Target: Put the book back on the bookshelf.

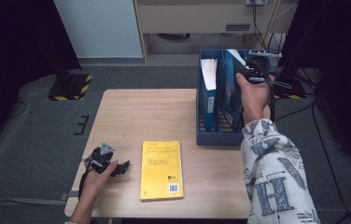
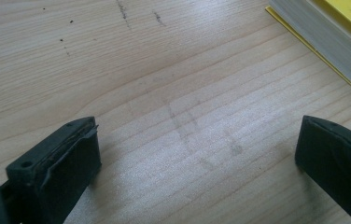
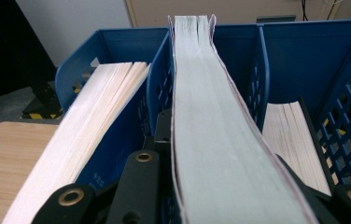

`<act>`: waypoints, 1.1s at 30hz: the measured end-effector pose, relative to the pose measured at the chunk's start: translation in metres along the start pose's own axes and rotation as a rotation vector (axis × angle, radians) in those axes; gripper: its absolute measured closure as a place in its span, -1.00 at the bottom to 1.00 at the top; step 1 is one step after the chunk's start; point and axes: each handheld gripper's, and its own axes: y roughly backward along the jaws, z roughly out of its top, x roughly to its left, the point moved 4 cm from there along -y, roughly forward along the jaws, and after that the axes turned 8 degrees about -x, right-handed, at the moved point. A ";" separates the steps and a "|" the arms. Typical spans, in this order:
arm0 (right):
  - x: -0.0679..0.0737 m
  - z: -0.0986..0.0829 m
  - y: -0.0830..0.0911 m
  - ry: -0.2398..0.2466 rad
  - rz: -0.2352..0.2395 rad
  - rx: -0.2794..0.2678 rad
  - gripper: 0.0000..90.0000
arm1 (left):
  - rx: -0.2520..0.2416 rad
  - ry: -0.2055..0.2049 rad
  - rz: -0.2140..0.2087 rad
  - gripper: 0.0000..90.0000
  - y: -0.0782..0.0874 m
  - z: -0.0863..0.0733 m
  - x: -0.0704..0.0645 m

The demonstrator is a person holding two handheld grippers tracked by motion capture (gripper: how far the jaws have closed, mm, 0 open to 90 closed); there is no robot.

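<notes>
Right hand-held gripper (image 3: 220, 205) clamps book (image 3: 211, 140) over blue rack (image 1: 211, 135); left (image 2: 197, 163) wide on wood table (image 1: 131, 112).

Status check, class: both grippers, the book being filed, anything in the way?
Right gripper shut on book, over blue file rack. Left gripper open, empty, beside yellow book. Neighbouring slots already hold books.

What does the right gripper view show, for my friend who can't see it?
The right gripper clamps a thick book by its pale page edge, over the middle slot of a blue file rack. Another book leans in the slot to its left, and a third sits low at right.
</notes>
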 end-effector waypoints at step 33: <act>-0.005 -0.040 -0.026 0.000 -0.041 0.003 0.64 | -0.004 0.001 -0.003 -1.00 -0.001 0.001 -0.001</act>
